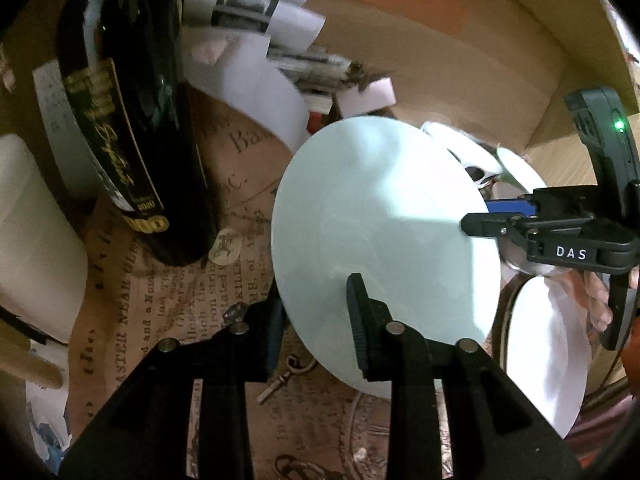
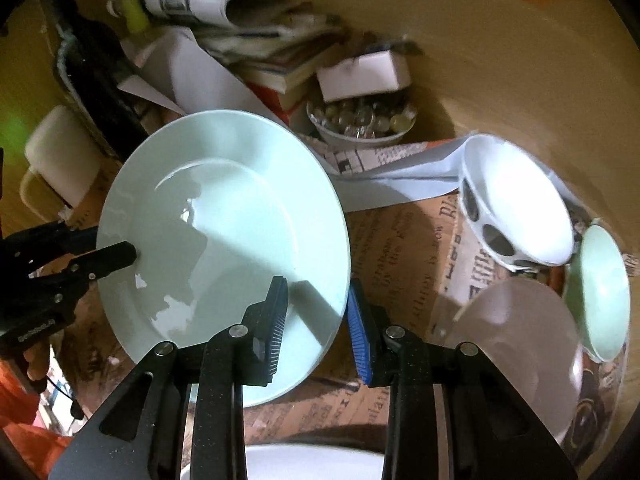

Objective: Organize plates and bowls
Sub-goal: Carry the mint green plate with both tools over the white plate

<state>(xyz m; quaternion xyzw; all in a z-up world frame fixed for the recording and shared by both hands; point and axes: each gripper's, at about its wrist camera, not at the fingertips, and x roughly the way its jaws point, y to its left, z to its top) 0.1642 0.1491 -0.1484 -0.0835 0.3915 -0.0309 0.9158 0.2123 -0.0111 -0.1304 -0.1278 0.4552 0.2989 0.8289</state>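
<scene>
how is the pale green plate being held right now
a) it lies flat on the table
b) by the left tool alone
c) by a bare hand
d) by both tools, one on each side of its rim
d: the left tool and the right tool each clamp opposite edges of the pale green plate, which is tilted.

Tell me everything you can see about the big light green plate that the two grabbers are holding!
The pale mint plate is round, smooth and glossy, probably ceramic, with a wide flat rim around a shallow middle that shines under the light. It looks clean and whole. It is tilted and seems held off the newspaper-print table cover. The left gripper pinches one edge, and the right gripper pinches the opposite edge, a blue pad on each side of the rim. Nothing else seems to touch it.
</scene>
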